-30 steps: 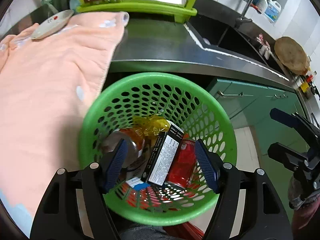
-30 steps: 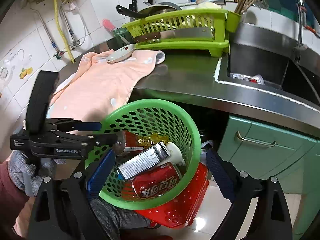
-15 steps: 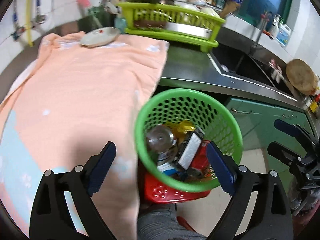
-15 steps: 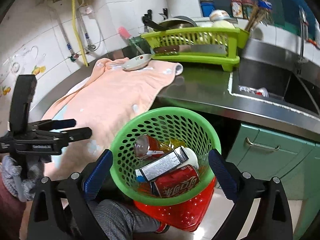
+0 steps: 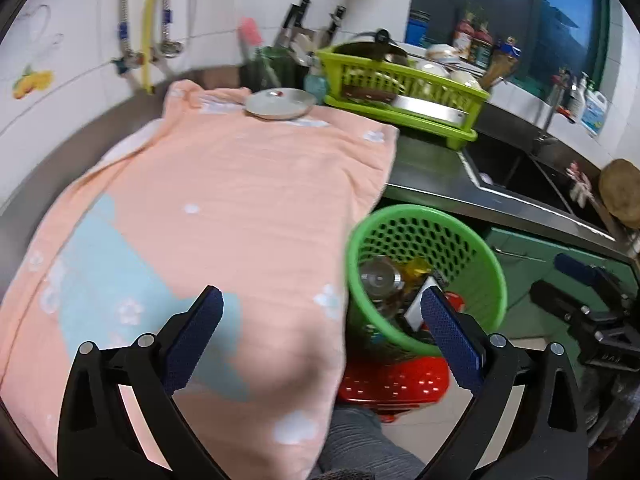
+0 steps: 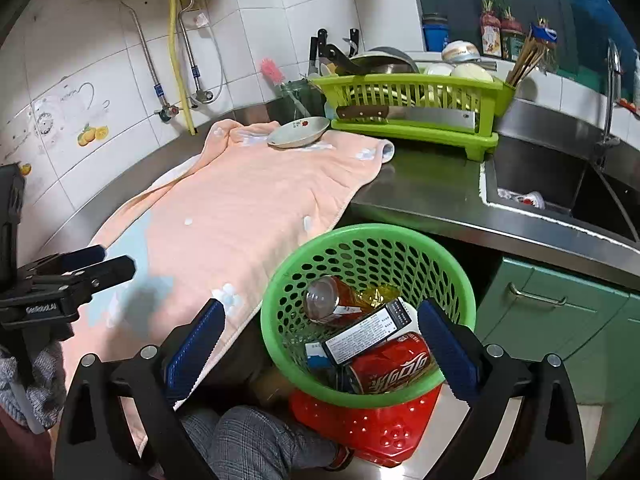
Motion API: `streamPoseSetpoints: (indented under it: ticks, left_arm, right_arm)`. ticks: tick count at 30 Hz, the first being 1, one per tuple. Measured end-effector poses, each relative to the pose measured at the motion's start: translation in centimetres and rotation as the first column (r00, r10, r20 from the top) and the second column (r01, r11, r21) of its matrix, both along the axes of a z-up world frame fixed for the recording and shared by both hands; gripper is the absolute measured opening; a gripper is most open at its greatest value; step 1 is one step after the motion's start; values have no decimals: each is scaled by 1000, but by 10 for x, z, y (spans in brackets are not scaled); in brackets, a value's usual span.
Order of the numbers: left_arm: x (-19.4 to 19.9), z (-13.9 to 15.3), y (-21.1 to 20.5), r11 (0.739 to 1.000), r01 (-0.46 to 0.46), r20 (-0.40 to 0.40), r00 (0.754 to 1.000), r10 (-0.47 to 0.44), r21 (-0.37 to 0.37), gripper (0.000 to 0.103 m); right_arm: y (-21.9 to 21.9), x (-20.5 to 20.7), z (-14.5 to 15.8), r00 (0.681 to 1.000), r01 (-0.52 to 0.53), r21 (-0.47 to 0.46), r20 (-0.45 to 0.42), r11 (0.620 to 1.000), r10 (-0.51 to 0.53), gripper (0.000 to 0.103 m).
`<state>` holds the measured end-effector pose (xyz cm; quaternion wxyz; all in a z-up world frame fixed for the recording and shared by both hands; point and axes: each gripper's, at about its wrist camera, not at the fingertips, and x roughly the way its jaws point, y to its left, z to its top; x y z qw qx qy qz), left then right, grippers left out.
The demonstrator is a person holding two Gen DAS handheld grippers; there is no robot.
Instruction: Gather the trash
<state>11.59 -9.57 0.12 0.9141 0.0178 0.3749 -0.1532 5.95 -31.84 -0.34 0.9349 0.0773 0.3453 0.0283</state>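
Stainless steel kitchen counter [image 6: 432,196] along white tiled wall [image 6: 256,8], peach terry towel [image 6: 240,216] draped over it, small ceramic dish [image 6: 298,132] on far end. Lime plastic dish rack [image 6: 408,100] beside steel sink [image 6: 560,184]. Round green perforated trash basket [image 6: 360,248] below counter edge, on red plastic stool [image 6: 372,424], holding crushed red cola can [image 6: 394,364], cardboard box, bottle. Left gripper [image 5: 320,332] opening, empty, over towel. Right gripper [image 6: 320,340] wide, empty, above basket.

Towel [image 6: 248,208] centre-left lies bare; dish [image 6: 298,132] and rack [image 6: 408,108] block its upper edge; basket [image 6: 360,236] lower right is open-topped.
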Motion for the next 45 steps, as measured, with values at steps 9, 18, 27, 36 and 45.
streamPoseSetpoints:
  ticks: [9, 18, 27, 36, 45]
  left_arm:
    - [-22, 6, 36, 996, -83, 43, 996, 84, -27, 98]
    - [-38, 15, 50, 991, -126, 97, 987, 128, -34, 98]
    - [-46, 19, 50, 991, -133, 128, 982, 136, -31, 98]
    - [-49, 18, 55, 987, -152, 125, 980, 156, -41, 98]
    - [-51, 17, 53, 989, -145, 120, 982, 149, -40, 98]
  right_arm:
    - [11, -10, 10, 999, 34, 17, 16, 999, -35, 94]
    - [25, -16, 13, 999, 44, 1, 23, 999, -45, 94]
    - [32, -21, 17, 998, 57, -24, 37, 998, -56, 94]
    - [31, -24, 19, 997, 59, -18, 42, 998, -59, 94]
    - [31, -24, 18, 997, 62, -11, 40, 998, -61, 95]
